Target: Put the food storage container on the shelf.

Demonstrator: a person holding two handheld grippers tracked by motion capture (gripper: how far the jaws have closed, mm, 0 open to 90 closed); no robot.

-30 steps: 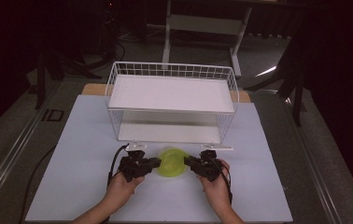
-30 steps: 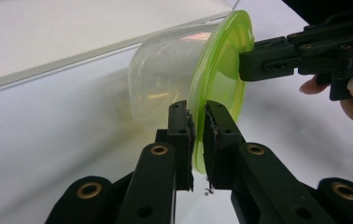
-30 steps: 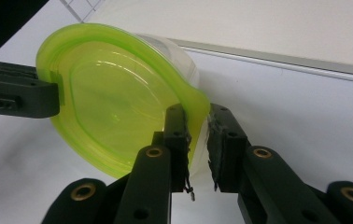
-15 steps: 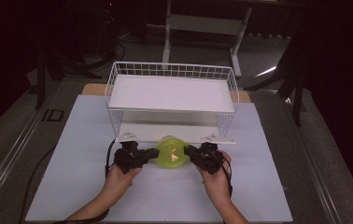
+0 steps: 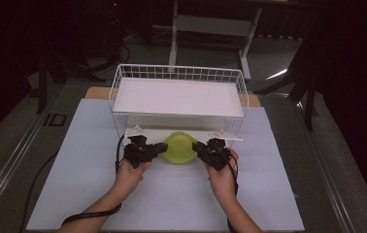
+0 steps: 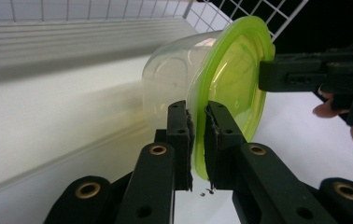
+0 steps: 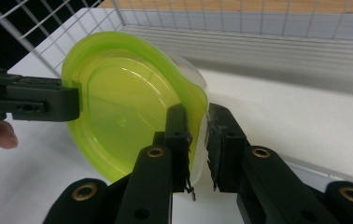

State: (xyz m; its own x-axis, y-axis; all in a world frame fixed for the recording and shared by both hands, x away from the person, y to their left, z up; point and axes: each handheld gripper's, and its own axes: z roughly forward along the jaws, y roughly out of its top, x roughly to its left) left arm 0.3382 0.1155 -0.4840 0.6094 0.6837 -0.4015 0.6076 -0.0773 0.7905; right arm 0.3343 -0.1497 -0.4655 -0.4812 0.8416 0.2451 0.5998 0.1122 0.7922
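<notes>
While both hand-held grippers pinch the lidded container (image 5: 180,147), the wire rack (image 5: 123,82) stands directly behind.

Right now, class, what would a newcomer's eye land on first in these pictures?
The lime-green lidded container stands out, held on its side between the left gripper and right gripper, each clamped on its rim. Behind it stands a white wire shelf rack on the pale table.

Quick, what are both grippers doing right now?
Left gripper: closed on the rim of the green-lidded container.
Right gripper: closed on the opposite rim of the same container.
</notes>
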